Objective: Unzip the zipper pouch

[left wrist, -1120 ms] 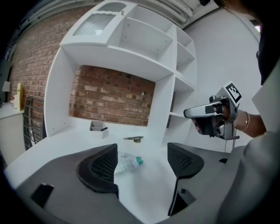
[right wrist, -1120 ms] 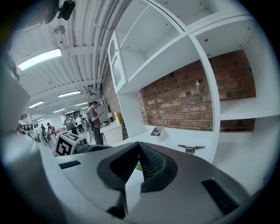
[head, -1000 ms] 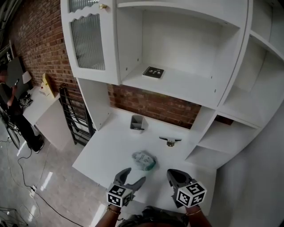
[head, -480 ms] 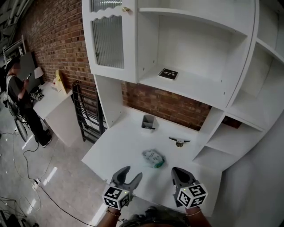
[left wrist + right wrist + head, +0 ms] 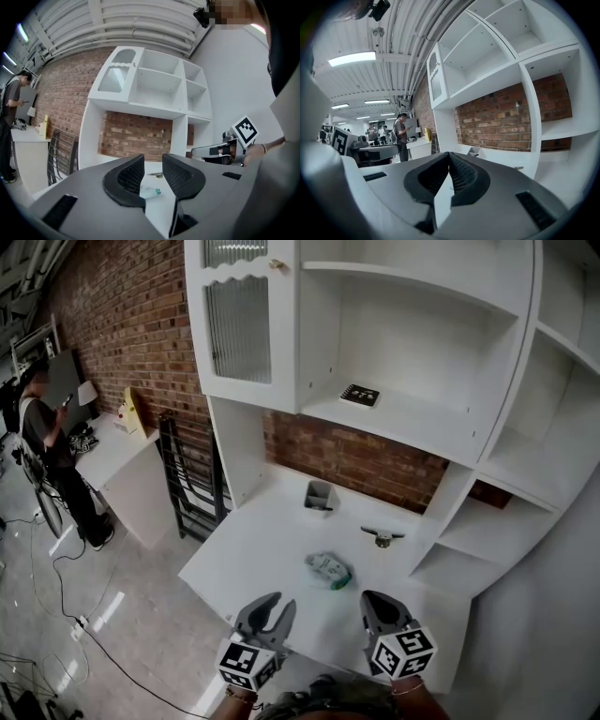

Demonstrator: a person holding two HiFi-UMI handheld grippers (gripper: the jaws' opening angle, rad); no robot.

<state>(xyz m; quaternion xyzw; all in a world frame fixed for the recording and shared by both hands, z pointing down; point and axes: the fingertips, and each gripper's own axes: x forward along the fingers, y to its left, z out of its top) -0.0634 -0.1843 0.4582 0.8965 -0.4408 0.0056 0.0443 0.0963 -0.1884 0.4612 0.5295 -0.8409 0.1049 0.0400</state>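
Left gripper (image 5: 279,602) has been closing, slightly apart, empty; right gripper (image 5: 370,599) closed; zipper pouch (image 5: 328,570) lies beyond both.

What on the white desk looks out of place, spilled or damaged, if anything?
Nothing stands out. The zipper pouch lies a little crumpled near the middle of the desk, apart from the small grey box and the metal piece behind it. Nothing looks spilled or broken, as far as this view shows.
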